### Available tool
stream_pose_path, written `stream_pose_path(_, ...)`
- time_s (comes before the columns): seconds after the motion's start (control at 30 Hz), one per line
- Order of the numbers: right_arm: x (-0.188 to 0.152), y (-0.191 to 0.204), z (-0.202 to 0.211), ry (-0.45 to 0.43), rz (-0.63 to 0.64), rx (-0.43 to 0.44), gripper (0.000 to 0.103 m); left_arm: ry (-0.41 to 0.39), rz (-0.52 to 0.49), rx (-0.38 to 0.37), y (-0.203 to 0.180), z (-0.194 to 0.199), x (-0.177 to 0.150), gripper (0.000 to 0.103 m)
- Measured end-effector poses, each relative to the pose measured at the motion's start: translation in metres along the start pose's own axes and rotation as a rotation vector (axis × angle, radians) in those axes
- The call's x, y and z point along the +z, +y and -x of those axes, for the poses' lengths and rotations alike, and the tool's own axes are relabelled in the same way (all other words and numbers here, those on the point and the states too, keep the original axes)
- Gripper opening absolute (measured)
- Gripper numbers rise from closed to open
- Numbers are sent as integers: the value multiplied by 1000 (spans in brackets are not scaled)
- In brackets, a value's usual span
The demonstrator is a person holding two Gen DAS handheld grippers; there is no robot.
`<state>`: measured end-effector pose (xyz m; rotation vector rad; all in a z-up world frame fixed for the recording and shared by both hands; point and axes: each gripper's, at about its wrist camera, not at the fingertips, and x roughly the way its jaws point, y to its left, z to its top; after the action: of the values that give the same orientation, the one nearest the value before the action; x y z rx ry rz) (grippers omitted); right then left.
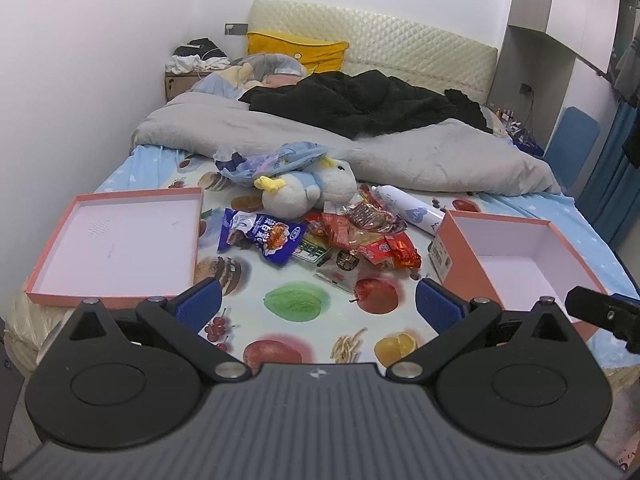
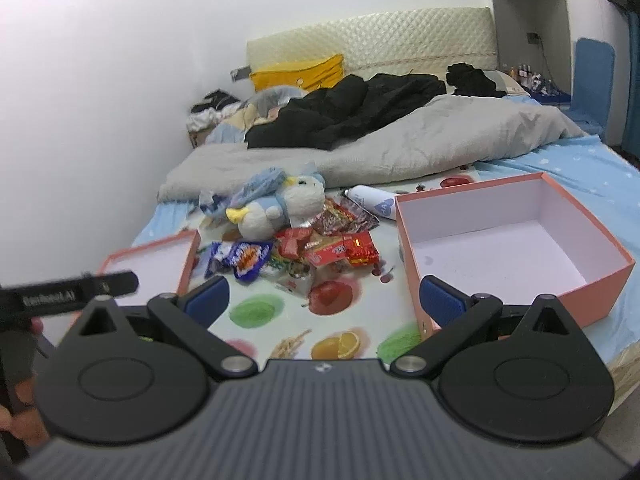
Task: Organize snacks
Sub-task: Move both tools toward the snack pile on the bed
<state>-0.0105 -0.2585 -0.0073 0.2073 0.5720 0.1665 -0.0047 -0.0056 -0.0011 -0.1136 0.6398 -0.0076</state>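
Both the left gripper [image 1: 318, 304] and the right gripper [image 2: 323, 300] are held wide open and empty above the fruit-print sheet [image 1: 296, 304]. The snack packets [image 1: 352, 240] are heaped between the shallow pink lid [image 1: 116, 240] and the deep pink box [image 1: 516, 256], just beside a plush duck [image 1: 308, 190].

Home bedroom: bed [image 1: 520, 208], headboard [image 1: 400, 40].

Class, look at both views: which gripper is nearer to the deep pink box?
Right. The right gripper hangs beside the deep pink box's near corner, one finger in front of its wall. The left gripper sits farther left, facing the snack pile.
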Motion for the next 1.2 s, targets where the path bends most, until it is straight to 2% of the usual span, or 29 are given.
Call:
stream_pose_path(0.4,-3,3,2,5,29,18,103,-7,-16,-34,-6,2,4,103)
stream_pose_path(0.5,-4,5,3,-2,28,44,103,4,-11,-41,-5,-2,5,103)
stream_pose_path(0.8,-9,10,-2,5,33,46,103,5,12,-45,8,-8,6,103)
stream_pose_path(1.2,-10,7,-5,3,1,44,103,29,-47,-36,6,-16,2,103)
